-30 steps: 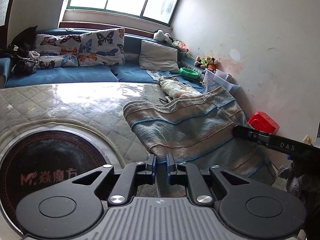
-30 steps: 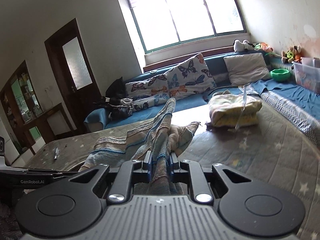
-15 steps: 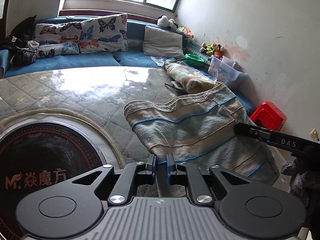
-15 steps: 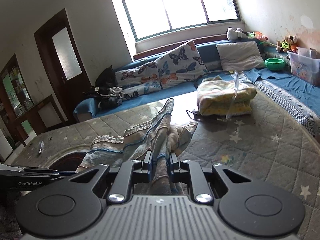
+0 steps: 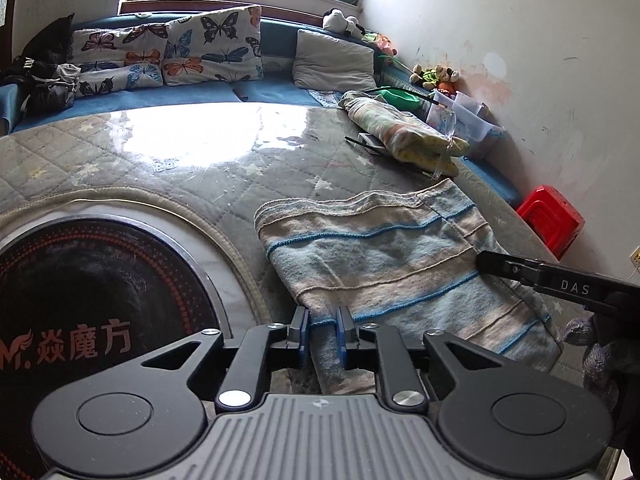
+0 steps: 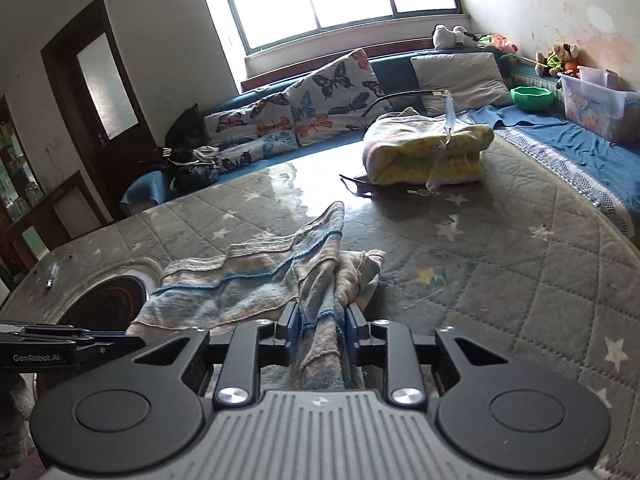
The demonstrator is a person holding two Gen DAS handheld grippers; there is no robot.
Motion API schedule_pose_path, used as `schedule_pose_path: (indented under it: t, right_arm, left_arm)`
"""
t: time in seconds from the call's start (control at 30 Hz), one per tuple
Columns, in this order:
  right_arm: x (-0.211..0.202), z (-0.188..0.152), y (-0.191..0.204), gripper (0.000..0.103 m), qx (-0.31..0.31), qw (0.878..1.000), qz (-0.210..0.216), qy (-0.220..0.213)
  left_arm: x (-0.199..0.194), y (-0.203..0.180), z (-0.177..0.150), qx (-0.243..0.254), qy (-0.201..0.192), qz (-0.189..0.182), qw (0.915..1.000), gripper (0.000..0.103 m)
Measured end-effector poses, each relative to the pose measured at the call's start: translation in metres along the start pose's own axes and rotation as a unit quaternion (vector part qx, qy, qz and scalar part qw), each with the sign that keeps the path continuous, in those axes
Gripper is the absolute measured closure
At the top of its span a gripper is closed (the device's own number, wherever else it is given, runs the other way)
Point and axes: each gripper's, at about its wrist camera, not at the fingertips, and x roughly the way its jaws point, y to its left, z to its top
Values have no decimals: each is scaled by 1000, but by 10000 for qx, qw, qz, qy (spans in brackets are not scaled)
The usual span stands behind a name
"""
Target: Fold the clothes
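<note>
Nearest you, your left gripper has its jaws pinched on the near edge of the striped towel; your right gripper is clamped on a bunched corner of the same towel, the cloth running up between its fingers; the towel lies partly on the quilted table cover, its near edge raised between your two grips, just beside the round black cooktop; the far part lies fairly flat, the right side is rumpled; judgement: the fold is early, edges gathered but no clean crease visible; what remains is to carry the held edge over, align it and smooth; farther back a folded yellow blanket rests on the cover; beyond, butterfly cushions line the blue sofa.
</note>
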Motion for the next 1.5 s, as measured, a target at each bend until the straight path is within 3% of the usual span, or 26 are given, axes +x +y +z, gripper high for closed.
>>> schedule_pose_path:
  t: [0.1,0.4,0.47,0.93,1.37,1.5]
  right_arm:
    - [-4,-1,1,74,-28,10000,-50,-26]
    - [-21,-8,8,57,-100,9999,-69,-101]
    - [-25,-12,11,51,-127,9998,-75,-107]
    - [-52,-54,22,43,-233,9994,-258,39]
    - [-82,-84,39,18,-285,9981,-540,-49]
    - [-86,-93,44,3,-221,9981,-581,-26]
  left_arm:
    - [-2,-1,-2,44,15,49,10000,67]
    - [-12,-5,-13,70,54,123,9999,46]
    - [-15,-6,-16,88,58,144,9998,44]
    - [-44,-8,-52,105,89,181,9997,25]
    - [-74,-12,-84,128,41,197,9997,1]
    - [-79,-10,-91,97,31,252,9996,0]
